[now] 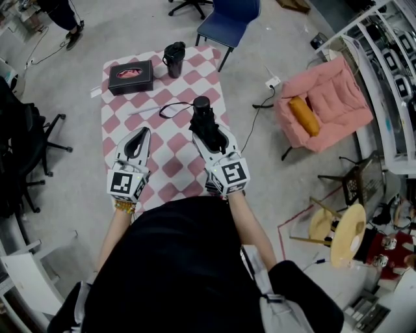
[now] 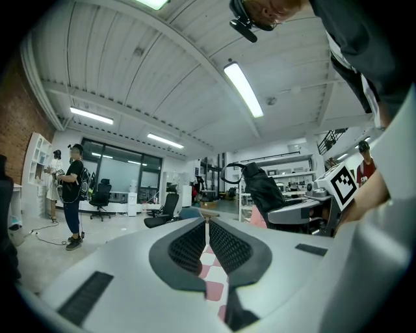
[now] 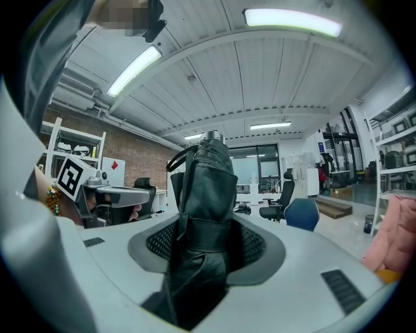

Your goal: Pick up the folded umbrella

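The folded umbrella (image 1: 204, 122) is black, with a wrist strap looped at its far end. My right gripper (image 1: 208, 132) is shut on it and holds it above the red-and-white checkered table (image 1: 172, 166). In the right gripper view the umbrella (image 3: 203, 195) fills the gap between the jaws and sticks out past them. My left gripper (image 1: 143, 133) hovers beside it to the left, jaws closed with nothing in them. The left gripper view shows its pads (image 2: 195, 244) almost touching, with the umbrella (image 2: 263, 188) off to the right.
On the table's far end stand a black box (image 1: 130, 77) with a red picture and a black mug (image 1: 174, 58); a thin white stick (image 1: 146, 110) lies nearer. A blue chair (image 1: 229, 19) stands beyond, a pink armchair (image 1: 325, 104) at right, a black office chair (image 1: 26, 149) at left.
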Available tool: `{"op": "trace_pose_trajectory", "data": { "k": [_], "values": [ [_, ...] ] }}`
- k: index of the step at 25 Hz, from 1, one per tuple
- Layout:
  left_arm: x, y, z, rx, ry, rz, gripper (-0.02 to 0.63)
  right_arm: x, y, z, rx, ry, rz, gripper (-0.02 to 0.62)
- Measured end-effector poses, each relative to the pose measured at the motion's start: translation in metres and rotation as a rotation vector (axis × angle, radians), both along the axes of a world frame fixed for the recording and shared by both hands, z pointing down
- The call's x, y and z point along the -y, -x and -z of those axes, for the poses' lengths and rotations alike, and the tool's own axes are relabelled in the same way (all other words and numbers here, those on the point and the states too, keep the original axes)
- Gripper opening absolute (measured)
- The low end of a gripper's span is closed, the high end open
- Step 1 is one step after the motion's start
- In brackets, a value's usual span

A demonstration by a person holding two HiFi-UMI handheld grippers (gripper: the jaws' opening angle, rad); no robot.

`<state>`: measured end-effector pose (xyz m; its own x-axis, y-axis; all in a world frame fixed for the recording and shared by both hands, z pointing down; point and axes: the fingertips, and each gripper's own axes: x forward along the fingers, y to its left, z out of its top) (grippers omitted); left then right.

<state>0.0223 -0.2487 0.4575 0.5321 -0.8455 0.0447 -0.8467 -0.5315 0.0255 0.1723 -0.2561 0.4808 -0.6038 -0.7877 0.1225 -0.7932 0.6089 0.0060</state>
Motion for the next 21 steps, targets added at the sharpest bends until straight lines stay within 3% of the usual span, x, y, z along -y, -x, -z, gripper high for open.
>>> {"op": "trace_pose_trajectory", "data": {
  "k": [21],
  "values": [
    [-0.0032, 0.0063, 0.0008, -0.007, 0.003, 0.005, 0.028, -0.0017, 0.0064, 0.0007, -0.018, -0.003, 0.005, 0.210]
  ]
}}
